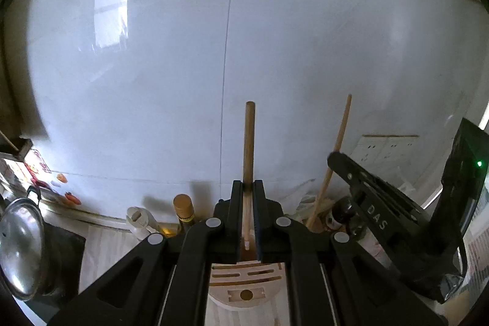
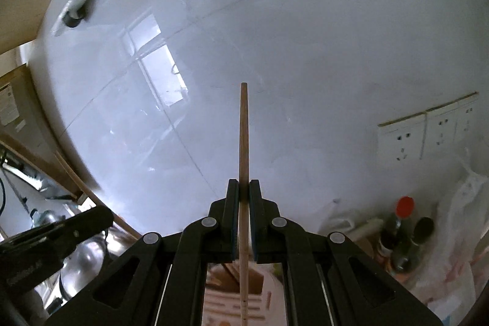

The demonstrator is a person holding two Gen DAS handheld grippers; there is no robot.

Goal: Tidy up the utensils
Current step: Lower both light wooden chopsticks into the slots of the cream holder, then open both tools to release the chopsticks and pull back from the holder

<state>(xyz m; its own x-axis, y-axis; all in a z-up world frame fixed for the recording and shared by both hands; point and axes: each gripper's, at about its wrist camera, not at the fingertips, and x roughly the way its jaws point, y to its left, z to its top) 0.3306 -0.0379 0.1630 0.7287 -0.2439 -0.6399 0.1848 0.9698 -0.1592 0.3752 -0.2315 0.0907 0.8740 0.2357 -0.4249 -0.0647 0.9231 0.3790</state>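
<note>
Left gripper [image 1: 248, 197] clamps a wooden stick [image 1: 248, 142] upright, right above the slotted holder [image 1: 244, 280]. Right gripper [image 2: 243, 197] pinches a thinner chopstick [image 2: 244, 136], also pointing up past its fingertips, just right of that holder against the white wall [image 1: 152, 81].

Glossy white tiled wall [image 1: 275, 51] reflecting window; wall sockets [image 2: 428, 133] at right.

Lower end of the thin stick [image 2: 243, 280] cut off by frame bottom. Slotted wooden holder [image 1: 244, 283] mostly hidden beneath the left gripper [image 1: 248, 194] (labels on nearby bottles unreadable).
</note>
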